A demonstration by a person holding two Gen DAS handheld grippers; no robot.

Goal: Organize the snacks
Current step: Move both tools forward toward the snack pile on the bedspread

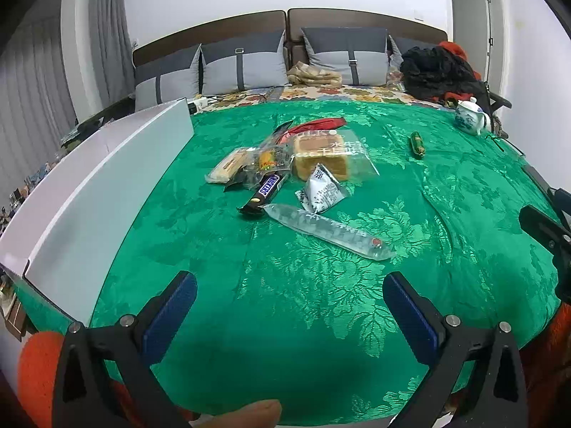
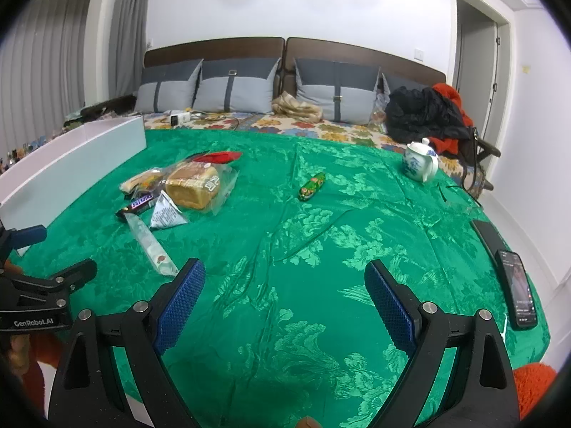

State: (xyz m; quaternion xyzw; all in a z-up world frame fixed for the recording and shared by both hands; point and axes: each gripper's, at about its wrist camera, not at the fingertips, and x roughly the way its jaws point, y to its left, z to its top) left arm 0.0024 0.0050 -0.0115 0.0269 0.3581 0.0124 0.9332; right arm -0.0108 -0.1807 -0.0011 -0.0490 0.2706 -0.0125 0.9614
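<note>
A pile of snacks lies on the green cloth (image 1: 303, 303): a bagged bread loaf (image 1: 321, 158) (image 2: 194, 185), a Snickers bar (image 1: 266, 190) (image 2: 141, 203), a white triangular packet (image 1: 321, 190) (image 2: 166, 214), a long clear-wrapped stick (image 1: 328, 230) (image 2: 150, 246), a cream biscuit pack (image 1: 228, 167) and a red packet (image 1: 317, 125). A small green candy (image 1: 417, 144) (image 2: 312, 186) lies apart to the right. A white box (image 1: 107, 178) (image 2: 71, 164) stands at the left. My left gripper (image 1: 289, 303) is open and empty, short of the pile. My right gripper (image 2: 285, 285) is open and empty over bare cloth.
A blue-and-white teapot (image 2: 419, 162) (image 1: 469, 116) stands at the far right. A phone (image 2: 517, 289) lies at the cloth's right edge. Pillows (image 2: 232, 89) and dark clothes (image 2: 424, 114) lie behind. The left gripper shows at the left of the right wrist view (image 2: 50, 285).
</note>
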